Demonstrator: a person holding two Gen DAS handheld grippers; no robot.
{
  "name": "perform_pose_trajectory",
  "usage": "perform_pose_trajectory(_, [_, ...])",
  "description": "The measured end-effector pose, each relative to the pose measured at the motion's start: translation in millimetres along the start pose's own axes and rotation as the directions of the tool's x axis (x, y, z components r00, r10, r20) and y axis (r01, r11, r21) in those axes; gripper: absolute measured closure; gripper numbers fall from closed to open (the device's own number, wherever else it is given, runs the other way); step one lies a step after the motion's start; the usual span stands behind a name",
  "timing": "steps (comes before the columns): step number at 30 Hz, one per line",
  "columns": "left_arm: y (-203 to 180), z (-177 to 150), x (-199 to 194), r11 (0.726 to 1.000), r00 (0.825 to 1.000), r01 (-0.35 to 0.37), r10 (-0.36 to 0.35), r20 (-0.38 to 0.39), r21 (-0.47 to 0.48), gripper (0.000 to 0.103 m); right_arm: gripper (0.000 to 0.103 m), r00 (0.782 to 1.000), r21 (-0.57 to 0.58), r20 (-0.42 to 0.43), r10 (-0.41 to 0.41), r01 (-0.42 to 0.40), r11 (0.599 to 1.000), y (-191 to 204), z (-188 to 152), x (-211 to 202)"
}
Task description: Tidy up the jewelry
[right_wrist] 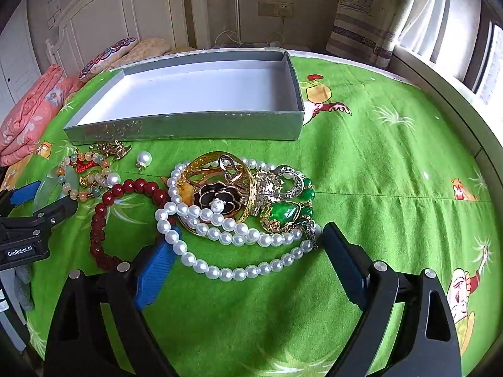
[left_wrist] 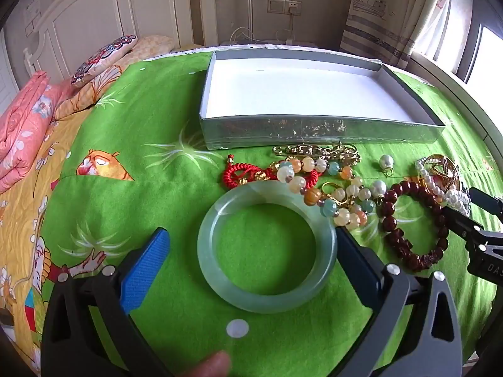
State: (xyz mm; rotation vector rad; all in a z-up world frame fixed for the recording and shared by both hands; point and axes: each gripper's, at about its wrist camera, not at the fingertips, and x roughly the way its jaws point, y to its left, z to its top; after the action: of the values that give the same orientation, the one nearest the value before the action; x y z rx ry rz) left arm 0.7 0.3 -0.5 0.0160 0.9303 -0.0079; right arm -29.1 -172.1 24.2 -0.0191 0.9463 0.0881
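L gripper jaws apart astride jade bangle, R gripper jaws apart round pearl necklace, both just before empty box, prob. for loading.

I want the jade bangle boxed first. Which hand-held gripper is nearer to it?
Left. The left hand-held gripper straddles the jade bangle, jaws open; the right hand-held gripper sits over the pearl necklace, farther off.
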Motion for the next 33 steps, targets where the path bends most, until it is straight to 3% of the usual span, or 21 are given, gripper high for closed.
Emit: perform_pose_trajectory(33, [0.8, 0.3, 0.5, 1.000, 1.000, -0.001, 0.001, 0.002, 0.000, 0.002, 0.016, 1.000, 0.000, 0.001, -0.001, 0.001, 1.000, 0.3, 0.8, 0.5])
